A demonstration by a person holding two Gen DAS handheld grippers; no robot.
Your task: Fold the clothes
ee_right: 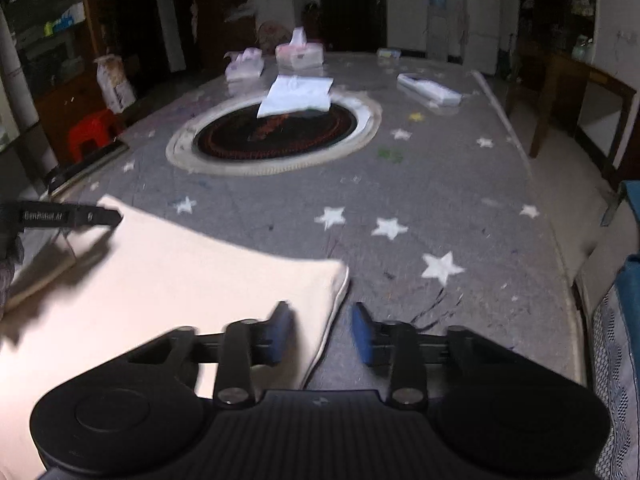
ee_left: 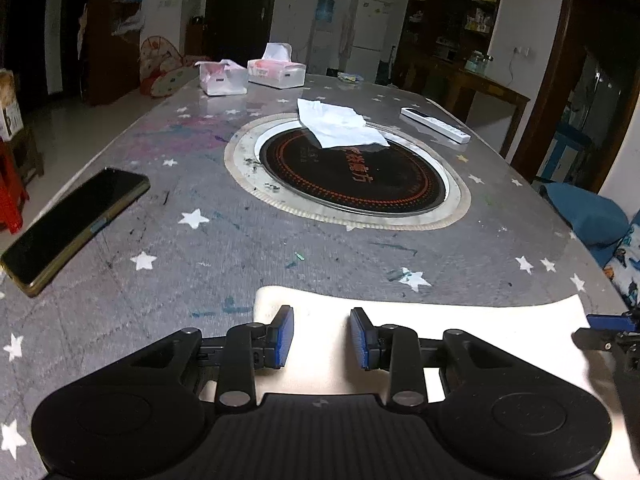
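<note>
Garment, cream, one piece: lies flat on the near edge of the star-print table (ee_left: 168, 240), under both your tools.
Cloth (ee_right: 168, 280) looks soft, light and limp, likely to sag and slide on the smooth cover, so take it at corners or hems. Your left gripper (ee_left: 322, 338) hangs over its far edge, tongs apart and holding nothing. Your right gripper (ee_right: 322, 334) straddles the right-hand seamed corner, tongs apart, one finger over cloth and one over bare table. Phone (ee_left: 76, 228), crumpled tissue (ee_left: 340, 128) and inset hotplate (ee_left: 352, 176) sit well apart from it.
</note>
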